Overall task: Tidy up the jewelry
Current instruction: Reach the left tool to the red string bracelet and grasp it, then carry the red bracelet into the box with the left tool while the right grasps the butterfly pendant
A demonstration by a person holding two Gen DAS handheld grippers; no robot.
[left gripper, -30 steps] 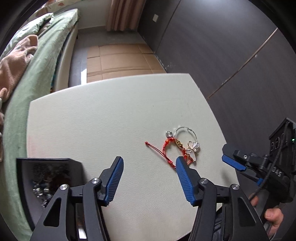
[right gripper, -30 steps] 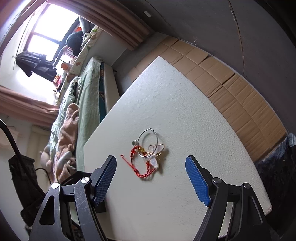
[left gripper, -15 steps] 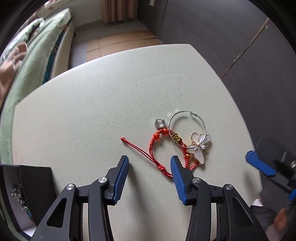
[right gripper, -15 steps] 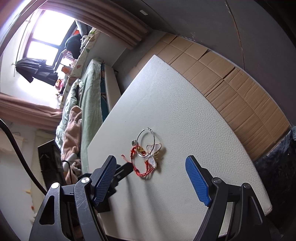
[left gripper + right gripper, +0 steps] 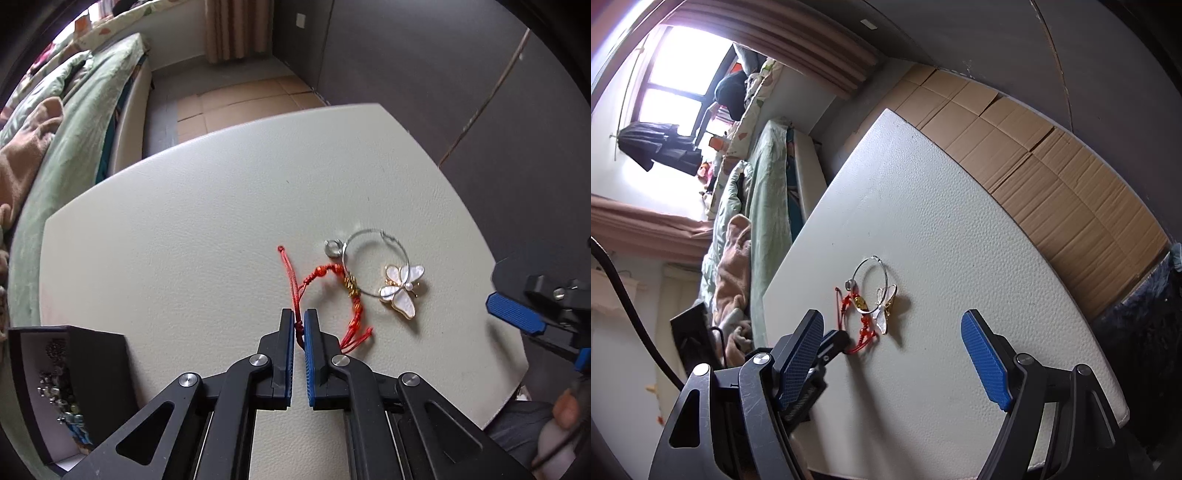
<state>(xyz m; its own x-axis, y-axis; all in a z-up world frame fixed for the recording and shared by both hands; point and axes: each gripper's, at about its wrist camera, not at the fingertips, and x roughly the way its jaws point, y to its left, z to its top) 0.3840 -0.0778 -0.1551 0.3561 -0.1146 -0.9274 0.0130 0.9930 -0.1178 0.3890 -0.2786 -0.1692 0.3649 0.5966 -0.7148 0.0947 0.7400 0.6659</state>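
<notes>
Left gripper (image 5: 299, 321) pinches the red cord bracelet (image 5: 332, 291) on the table (image 5: 184, 236).

Its jaws are nearly together on the cord's tail; the rest lies tangled with a hoop (image 5: 376, 262), small ring (image 5: 332, 247) and butterfly charm (image 5: 402, 291). Right gripper (image 5: 894, 354) hangs wide apart, holding nothing, near the pile. A black box (image 5: 70, 384) stands at the table's left.

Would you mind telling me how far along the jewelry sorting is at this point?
Done: some pieces already lie in the black box. In hand: the left gripper is shut on the red cord bracelet. Left: the hoop earring, butterfly brooch and small ring lie on the table; the right gripper is open.
</notes>
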